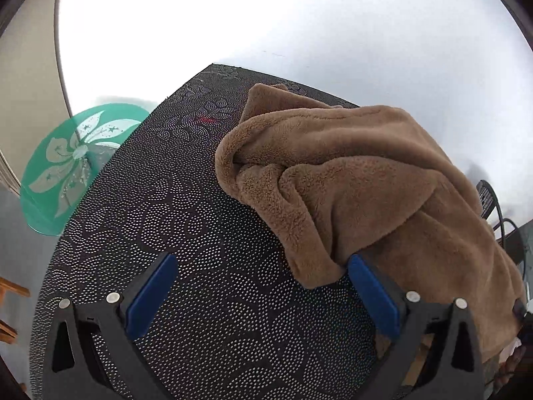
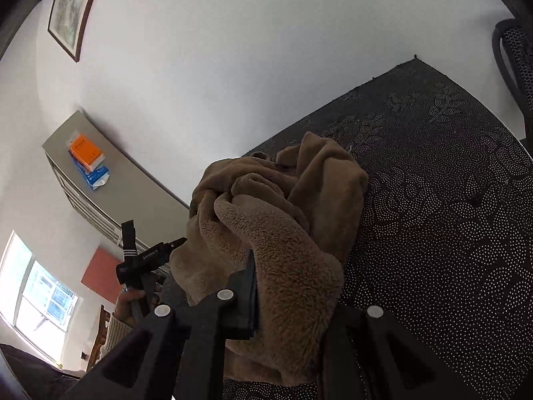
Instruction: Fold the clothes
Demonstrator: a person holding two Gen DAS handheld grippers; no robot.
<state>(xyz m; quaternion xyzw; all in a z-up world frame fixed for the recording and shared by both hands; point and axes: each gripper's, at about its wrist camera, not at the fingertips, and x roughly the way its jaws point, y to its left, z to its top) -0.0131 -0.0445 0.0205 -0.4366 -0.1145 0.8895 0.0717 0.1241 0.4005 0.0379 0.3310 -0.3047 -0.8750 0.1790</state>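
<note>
Right now my right gripper (image 2: 266, 286) is pinched tight on a thick fold of the brown fleece garment (image 2: 276, 220), which hangs bunched above the dark dotted tablecloth (image 2: 449, 233). My left gripper (image 1: 260, 286) stands wide with nothing between its pads, its right finger under the fleece edge. Plush pile could slip loose, or the bundle could sag into a crooked fold.

Left gripper (image 1: 260, 266) jaws spread wide; right gripper (image 2: 256, 266) jaws clamped together.
</note>
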